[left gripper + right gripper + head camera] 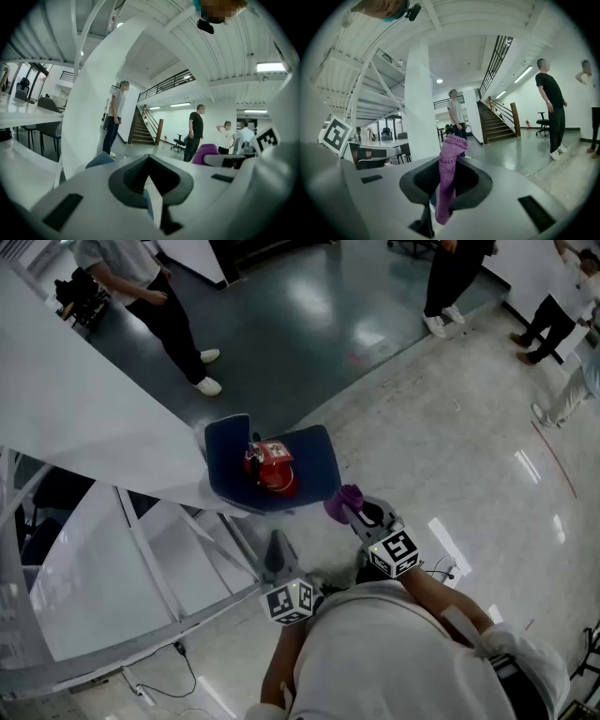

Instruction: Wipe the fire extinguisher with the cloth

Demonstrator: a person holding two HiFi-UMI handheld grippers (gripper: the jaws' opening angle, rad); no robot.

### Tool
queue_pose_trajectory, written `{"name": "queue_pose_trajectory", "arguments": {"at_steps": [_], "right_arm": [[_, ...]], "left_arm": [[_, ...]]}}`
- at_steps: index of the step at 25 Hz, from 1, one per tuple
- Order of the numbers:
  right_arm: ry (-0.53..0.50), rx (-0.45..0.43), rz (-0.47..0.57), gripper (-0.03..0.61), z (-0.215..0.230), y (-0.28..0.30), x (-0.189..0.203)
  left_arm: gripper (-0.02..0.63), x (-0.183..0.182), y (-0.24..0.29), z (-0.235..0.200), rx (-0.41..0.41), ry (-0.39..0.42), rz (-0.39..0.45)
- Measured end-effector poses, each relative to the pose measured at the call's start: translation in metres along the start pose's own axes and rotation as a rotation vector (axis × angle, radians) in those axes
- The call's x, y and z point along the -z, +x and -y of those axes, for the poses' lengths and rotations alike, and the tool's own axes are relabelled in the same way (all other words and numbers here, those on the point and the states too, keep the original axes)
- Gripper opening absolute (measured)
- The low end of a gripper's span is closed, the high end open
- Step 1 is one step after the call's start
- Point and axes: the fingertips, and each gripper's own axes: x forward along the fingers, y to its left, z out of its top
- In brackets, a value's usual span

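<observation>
One extinguisher (269, 468), one cloth (341, 502), one blue chair (317, 457). Two tongs: the left tongs (278, 546) and the right tongs (356, 514). Four bystanders (155, 296) (450, 277) (553, 310) (574, 390), plus one person (403, 652) holding the tongs

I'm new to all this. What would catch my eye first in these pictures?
The red extinguisher lies on a blue chair in the middle of the head view. Beside the chair, the right gripper pinches a purple cloth, while the left gripper is shut with nothing in it.
</observation>
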Motion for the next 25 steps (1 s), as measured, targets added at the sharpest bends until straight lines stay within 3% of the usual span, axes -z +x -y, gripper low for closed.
{"name": "queue_pose_trajectory", "arguments": {"at_steps": [16,25], "right_arm": [[0.003,0.020,0.004,0.058,0.023,0.008,0.009],[-0.072,-0.057,-0.058,0.058,0.062,0.080,0.062]], "left_arm": [[0.005,0.006,0.012,-0.001,-0.010,-0.004,-0.003],[0.005,0.015,0.054,-0.004,-0.054,-0.017,0.011]]}}
